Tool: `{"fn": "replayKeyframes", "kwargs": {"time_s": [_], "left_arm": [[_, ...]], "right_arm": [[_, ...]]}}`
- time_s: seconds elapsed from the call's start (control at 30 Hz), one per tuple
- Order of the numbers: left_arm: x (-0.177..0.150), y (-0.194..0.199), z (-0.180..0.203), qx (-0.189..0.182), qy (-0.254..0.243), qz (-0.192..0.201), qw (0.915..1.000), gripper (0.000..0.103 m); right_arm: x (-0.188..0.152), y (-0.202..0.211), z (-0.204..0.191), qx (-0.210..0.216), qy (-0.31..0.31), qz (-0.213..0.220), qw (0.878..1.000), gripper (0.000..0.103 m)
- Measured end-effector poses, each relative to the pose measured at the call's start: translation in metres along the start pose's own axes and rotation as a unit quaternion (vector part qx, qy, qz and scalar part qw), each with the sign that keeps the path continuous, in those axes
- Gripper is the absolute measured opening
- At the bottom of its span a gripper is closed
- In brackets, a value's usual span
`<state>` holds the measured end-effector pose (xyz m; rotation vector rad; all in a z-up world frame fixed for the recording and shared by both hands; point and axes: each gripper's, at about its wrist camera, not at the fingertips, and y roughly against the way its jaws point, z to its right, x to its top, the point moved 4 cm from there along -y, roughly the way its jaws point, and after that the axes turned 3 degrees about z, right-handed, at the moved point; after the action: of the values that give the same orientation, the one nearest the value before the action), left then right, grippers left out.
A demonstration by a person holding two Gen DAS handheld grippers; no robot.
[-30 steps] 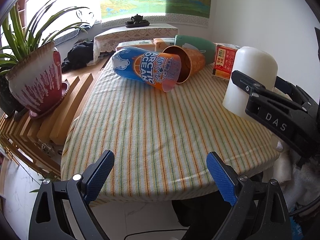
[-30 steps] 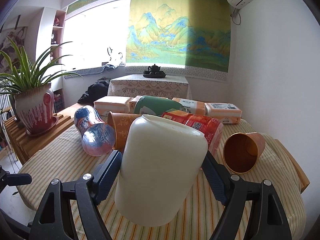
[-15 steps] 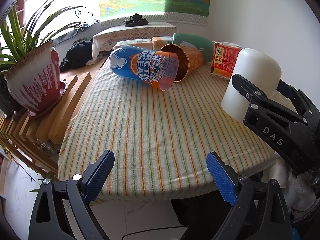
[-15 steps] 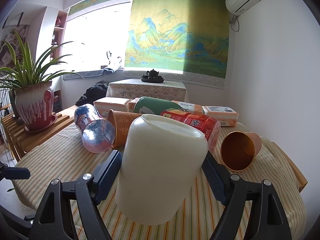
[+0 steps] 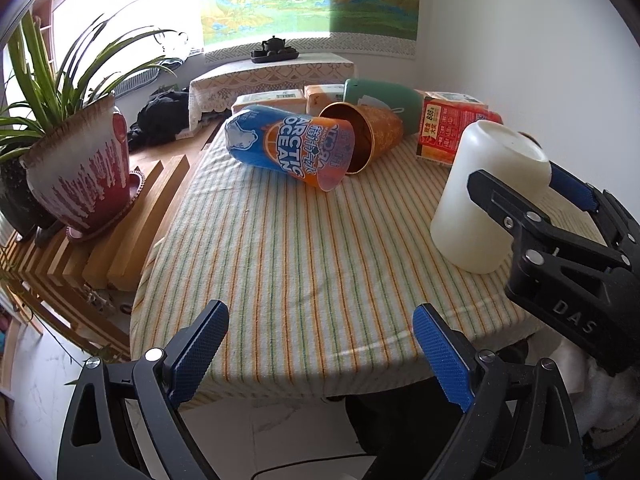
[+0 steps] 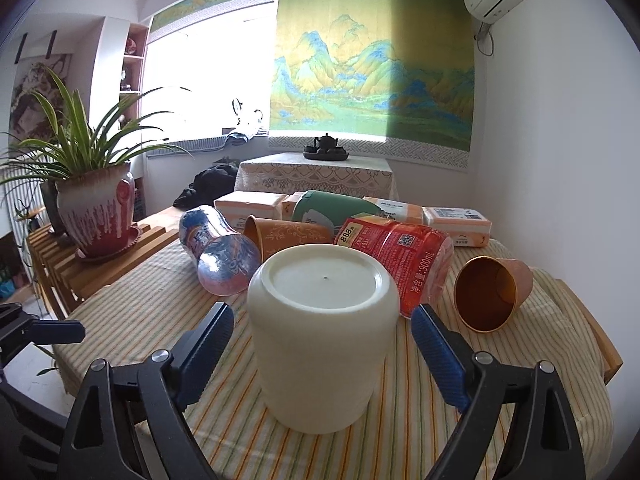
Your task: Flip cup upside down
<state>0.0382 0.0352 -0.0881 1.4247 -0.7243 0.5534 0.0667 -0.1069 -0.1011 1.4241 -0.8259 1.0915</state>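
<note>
Cup (image 6: 322,336) sits base-up on the striped table (image 5: 304,248), near its front right edge, and my right gripper (image 6: 322,350) frames it with the jaws parted: in the right wrist view there is a gap between each blue pad and the white wall, so I judge it released, mouth down on the cloth. My left gripper (image 5: 320,352) hangs off the near edge of the table with its jaws spread and nothing between them. The flip looks done to me; what remains is getting clear. The risk is in the retreat: if I pull my right jaws back at a slant, a pad could catch the cup's side and tip it or drag it toward the table edge. The cloth may also shift under it if I nudge it. Behind it lie a red bottle (image 6: 396,258), a blue bottle (image 6: 218,250) and an orange cup (image 6: 494,296) on their sides, so a push forward could set those rolling.
</note>
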Motion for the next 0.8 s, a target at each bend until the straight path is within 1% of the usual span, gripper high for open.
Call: {"fn": "replayKeyframes", "kwargs": {"time_s": [0.13,0.27,0.37,0.47,0.57,0.63,0.8], "left_arm": [[0.003,0.008,0.003,0.001,-0.002,0.015,0.9999,0.095],[0.007,0.017,0.008,0.004,0.0,0.041,0.9991,0.095],[0.012,0.03,0.01,0.01,0.01,0.078,0.9968,0.095],[0.018,0.045,0.011,0.03,0.017,0.127,0.9913,0.095],[0.023,0.058,0.013,0.043,0.023,0.164,0.9853,0.097],[0.026,0.067,0.014,0.047,0.028,0.185,0.9812,0.1],[0.029,0.086,0.017,0.044,0.037,0.227,0.9722,0.103]], "right_arm": [[0.0,0.019,0.006,0.005,-0.01,0.004,1.0,0.088],[-0.002,0.037,0.021,-0.002,-0.028,-0.001,1.0,0.089],[-0.004,0.049,0.037,-0.011,-0.051,-0.008,0.999,0.089],[-0.006,0.057,0.053,-0.026,-0.068,-0.011,0.997,0.089],[-0.006,0.067,0.066,-0.043,-0.083,-0.011,0.996,0.089],[-0.005,0.072,0.073,-0.048,-0.088,-0.008,0.995,0.089],[-0.002,0.084,0.079,-0.064,-0.086,0.005,0.994,0.09]]}}
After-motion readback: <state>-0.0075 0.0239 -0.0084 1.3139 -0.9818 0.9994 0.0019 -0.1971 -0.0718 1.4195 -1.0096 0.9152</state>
